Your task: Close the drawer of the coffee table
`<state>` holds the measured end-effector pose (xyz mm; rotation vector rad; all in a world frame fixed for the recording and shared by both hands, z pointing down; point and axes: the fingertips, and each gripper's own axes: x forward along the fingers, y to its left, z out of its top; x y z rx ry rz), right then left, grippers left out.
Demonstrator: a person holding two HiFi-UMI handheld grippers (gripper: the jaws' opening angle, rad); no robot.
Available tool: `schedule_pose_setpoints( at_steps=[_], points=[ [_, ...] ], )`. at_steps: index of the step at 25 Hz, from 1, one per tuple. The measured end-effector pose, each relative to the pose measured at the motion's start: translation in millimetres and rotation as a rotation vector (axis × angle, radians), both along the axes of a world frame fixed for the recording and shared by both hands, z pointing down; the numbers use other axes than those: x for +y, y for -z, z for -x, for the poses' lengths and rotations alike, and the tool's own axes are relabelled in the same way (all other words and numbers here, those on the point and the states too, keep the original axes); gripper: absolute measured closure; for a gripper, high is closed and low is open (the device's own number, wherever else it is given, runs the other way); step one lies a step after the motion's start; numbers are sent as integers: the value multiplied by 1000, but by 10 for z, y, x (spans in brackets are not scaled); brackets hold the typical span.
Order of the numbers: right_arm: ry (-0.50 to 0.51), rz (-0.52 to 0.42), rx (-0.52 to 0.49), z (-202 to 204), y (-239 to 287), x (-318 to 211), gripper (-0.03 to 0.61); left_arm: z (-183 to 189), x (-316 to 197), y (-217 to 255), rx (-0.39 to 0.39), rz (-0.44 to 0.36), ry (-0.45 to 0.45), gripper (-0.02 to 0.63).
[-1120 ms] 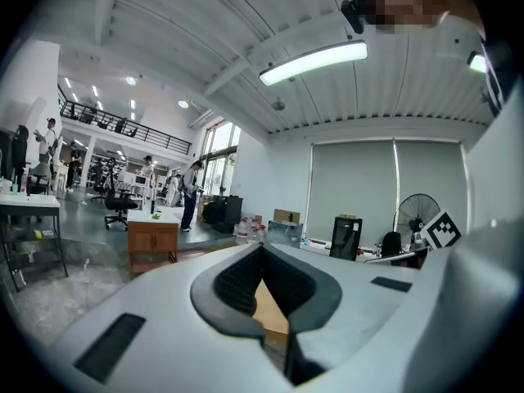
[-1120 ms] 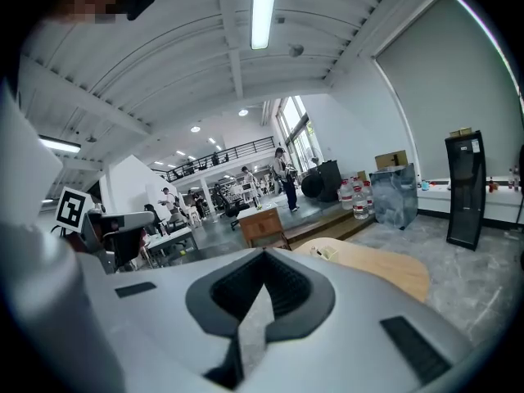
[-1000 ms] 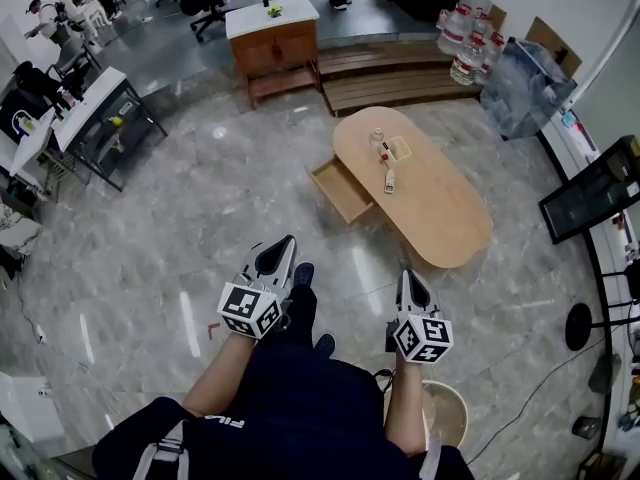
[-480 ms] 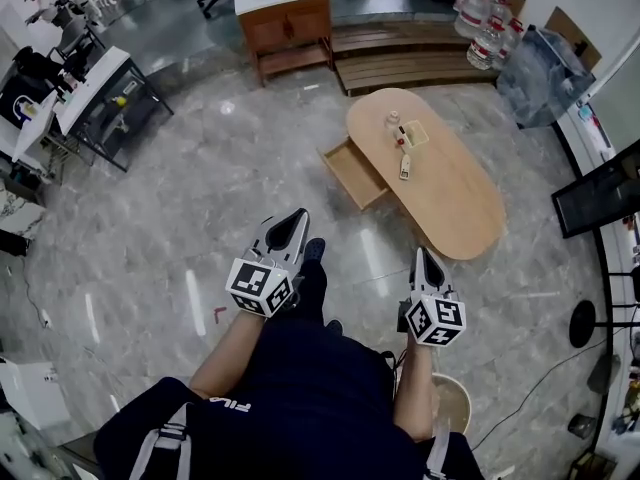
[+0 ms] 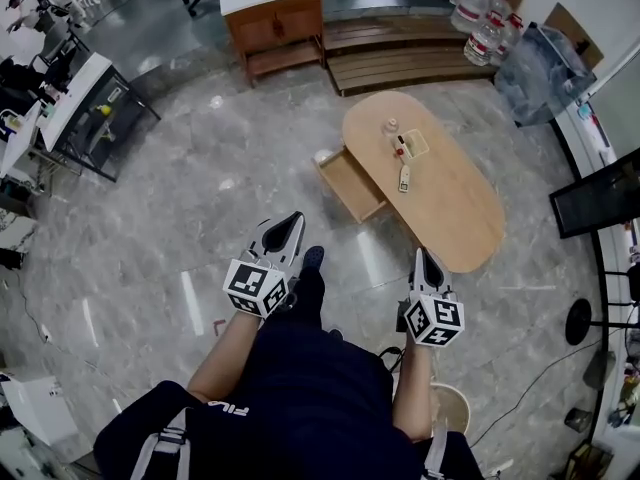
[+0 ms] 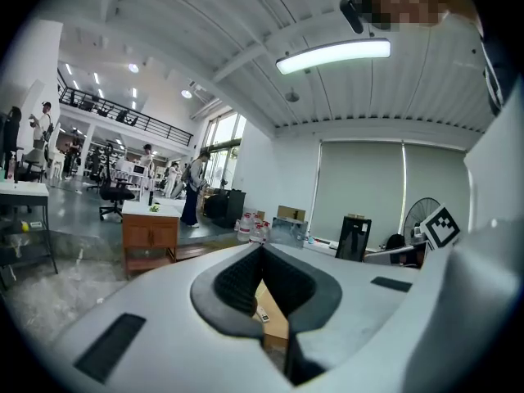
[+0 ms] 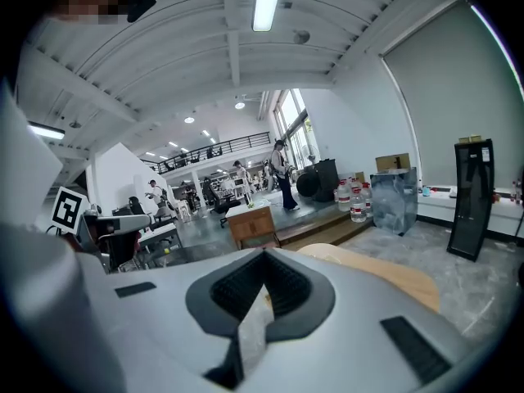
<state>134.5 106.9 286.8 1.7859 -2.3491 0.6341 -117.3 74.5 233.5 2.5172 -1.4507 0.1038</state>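
Left gripper (image 5: 288, 222): I hold it clenched, jaw tips together, nothing between them, low over the floor (image 5: 180, 198) by my legs. Right gripper (image 5: 425, 258): likewise clenched and empty. Drawer (image 5: 350, 185): standing open from the coffee table (image 5: 455, 203), well ahead of both grippers. Tabletop: a remote (image 5: 404, 179).

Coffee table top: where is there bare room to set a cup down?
The near half of the top is bare, from the remote to the rounded end. The far end is crowded with a bottle and a tray. The open drawer looks empty too.
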Motion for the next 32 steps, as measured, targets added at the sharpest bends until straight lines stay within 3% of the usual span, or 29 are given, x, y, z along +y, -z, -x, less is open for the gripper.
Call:
schedule_pose_setpoints(
  at_steps=[5,18,32],
  points=[
    [-20,11,9,169,11,-527,552,196,-584,-47,-4,25,-26,589],
    [-169,5,29,430,195,-1612,552,371,-2007,47,-7,9,-201,589],
    [-293,-12,38,142,313,-1993,552,-273,-2619,-12,-17,-3,-424,589]
  ],
)
